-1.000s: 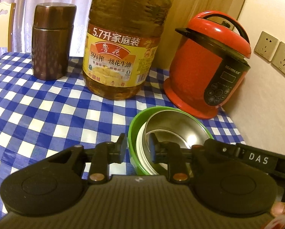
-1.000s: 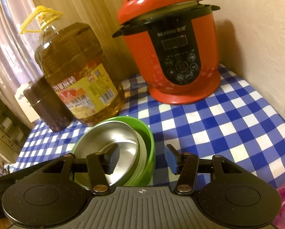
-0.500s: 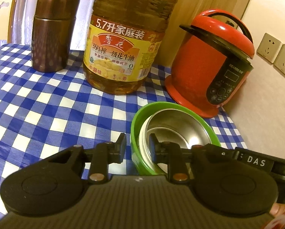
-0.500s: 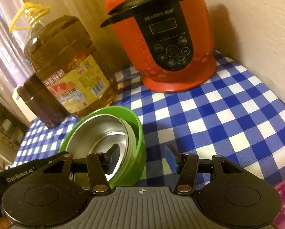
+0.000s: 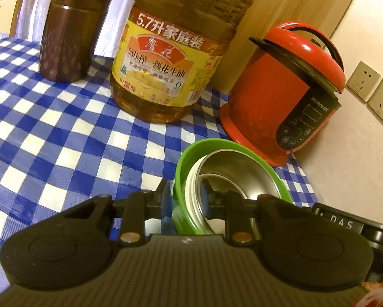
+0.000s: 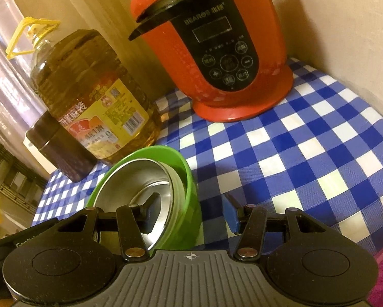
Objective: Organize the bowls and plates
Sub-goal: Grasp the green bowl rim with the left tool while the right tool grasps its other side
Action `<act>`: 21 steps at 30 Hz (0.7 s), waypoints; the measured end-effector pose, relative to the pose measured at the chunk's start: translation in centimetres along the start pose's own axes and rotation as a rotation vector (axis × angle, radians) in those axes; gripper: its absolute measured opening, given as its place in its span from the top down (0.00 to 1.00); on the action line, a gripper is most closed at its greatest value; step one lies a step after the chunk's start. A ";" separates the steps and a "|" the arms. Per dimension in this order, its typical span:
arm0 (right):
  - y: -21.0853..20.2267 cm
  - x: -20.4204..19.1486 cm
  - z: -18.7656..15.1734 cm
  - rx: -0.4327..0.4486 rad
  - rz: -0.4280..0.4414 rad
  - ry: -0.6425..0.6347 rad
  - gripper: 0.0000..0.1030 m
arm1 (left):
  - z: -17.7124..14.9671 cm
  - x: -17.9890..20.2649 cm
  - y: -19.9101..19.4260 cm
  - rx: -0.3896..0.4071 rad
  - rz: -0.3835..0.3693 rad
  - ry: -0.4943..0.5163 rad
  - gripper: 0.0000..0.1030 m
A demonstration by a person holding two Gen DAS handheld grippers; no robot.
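You see a green bowl (image 5: 183, 158) of smooth plastic with a shiny steel liner (image 5: 232, 168), a glossy red cooker (image 6: 217, 51), a clear plastic oil jug (image 5: 176, 51), and a smooth checked cloth (image 6: 306, 153).

Big cooking oil jug (image 5: 171, 51) stands mid-bench, brown canister (image 5: 73, 28) left of it, red electric pressure cooker (image 5: 281, 97) by wall sockets (image 5: 370, 92).

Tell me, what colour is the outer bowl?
Green outer bowl, steel bowl nested inside; right wrist view shows it best.

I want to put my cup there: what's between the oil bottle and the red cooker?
Only bare checked cloth between oil bottle and red cooker, per right wrist view.
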State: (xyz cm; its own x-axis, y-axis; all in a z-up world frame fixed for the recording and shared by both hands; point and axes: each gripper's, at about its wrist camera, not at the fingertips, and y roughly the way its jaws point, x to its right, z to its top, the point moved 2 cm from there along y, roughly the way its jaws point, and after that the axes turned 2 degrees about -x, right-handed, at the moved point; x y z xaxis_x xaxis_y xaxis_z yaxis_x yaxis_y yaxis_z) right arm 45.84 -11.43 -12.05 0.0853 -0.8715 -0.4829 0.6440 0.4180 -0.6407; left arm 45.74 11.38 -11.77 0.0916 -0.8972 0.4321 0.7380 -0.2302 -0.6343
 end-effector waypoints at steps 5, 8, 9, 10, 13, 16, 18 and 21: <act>0.8 0.3 -0.2 -0.016 0.009 0.019 0.49 | -0.1 -0.3 0.6 -0.011 -0.018 -0.027 0.79; 1.3 0.3 -0.3 -0.024 0.021 0.027 0.49 | -0.1 -0.2 0.8 -0.012 -0.015 -0.029 0.79; 1.5 0.3 -0.4 -0.028 0.024 0.029 0.49 | -0.1 -0.2 0.9 -0.013 -0.016 -0.031 0.79; 1.7 0.2 -0.4 -0.032 0.026 0.030 0.49 | -0.1 -0.3 1.0 -0.014 -0.016 -0.034 0.78; 2.2 0.1 -0.6 -0.039 0.027 0.033 0.49 | -0.1 -0.1 1.3 -0.016 -0.006 -0.030 0.78; 2.5 0.0 -0.8 -0.040 0.025 0.029 0.49 | -0.2 0.1 1.5 -0.015 0.002 -0.026 0.77; 2.7 0.0 -0.9 -0.038 0.022 0.031 0.49 | -0.3 0.0 1.7 -0.016 0.001 -0.032 0.77; 2.9 0.0 -1.0 -0.038 0.024 0.033 0.49 | -0.3 0.1 2.1 -0.023 0.003 -0.028 0.76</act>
State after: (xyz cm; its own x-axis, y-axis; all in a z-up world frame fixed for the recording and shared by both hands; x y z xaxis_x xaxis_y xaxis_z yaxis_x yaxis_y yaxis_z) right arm 46.90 -9.95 -14.46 0.0751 -0.8525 -0.5173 0.6130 0.4486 -0.6504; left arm 47.08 10.71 -13.24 0.1121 -0.8871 0.4478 0.7225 -0.2366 -0.6496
